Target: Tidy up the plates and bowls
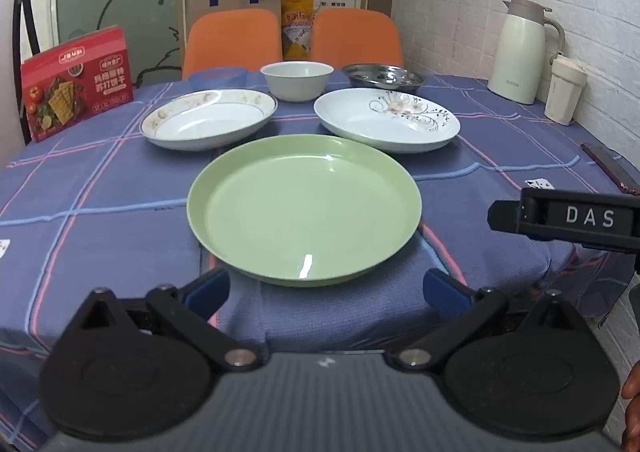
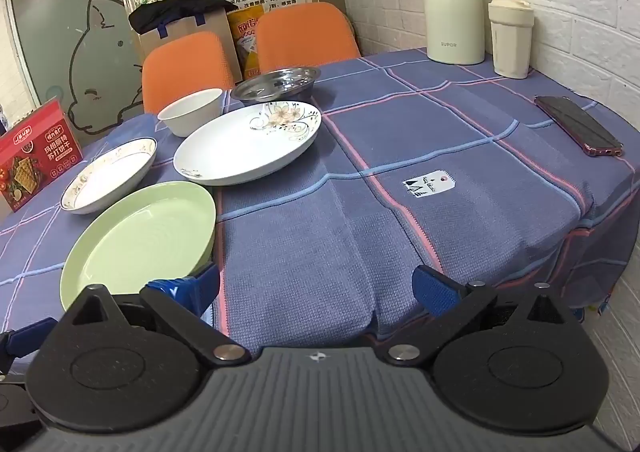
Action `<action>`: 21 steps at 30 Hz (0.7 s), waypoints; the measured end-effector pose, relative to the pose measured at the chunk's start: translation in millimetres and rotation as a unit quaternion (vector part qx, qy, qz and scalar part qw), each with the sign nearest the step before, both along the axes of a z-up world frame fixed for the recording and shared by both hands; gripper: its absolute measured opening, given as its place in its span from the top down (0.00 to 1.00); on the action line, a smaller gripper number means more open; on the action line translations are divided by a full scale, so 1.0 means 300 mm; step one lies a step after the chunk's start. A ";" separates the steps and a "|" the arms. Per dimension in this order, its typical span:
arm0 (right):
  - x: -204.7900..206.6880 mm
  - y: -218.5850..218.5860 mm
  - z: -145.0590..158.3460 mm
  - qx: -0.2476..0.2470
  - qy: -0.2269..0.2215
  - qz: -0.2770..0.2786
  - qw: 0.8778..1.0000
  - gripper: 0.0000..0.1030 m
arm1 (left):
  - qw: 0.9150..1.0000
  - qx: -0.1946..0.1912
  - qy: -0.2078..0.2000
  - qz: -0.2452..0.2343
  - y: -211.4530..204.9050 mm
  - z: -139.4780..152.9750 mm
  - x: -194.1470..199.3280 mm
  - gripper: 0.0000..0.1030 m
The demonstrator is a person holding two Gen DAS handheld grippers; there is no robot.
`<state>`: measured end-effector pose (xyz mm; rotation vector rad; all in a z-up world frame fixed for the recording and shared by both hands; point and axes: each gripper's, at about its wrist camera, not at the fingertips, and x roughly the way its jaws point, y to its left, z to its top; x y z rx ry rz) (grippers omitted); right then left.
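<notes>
Plainly the green plate (image 1: 304, 208) lies dead ahead of the left gripper (image 1: 326, 290) — jaws wide, empty, just short of its near rim — while the right gripper (image 2: 316, 290), also wide and empty, has it off to its left over bare cloth (image 2: 320, 244).

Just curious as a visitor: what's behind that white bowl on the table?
Behind the white bowl stand two orange chairs; their seats and legs are hidden by the table.
</notes>
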<state>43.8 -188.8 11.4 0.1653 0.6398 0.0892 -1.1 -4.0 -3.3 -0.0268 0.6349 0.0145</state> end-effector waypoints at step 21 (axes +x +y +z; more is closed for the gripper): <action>0.010 0.010 -0.006 0.001 0.008 0.003 1.000 0.12 | 1.000 -0.007 0.004 0.001 0.012 0.015 0.016 0.00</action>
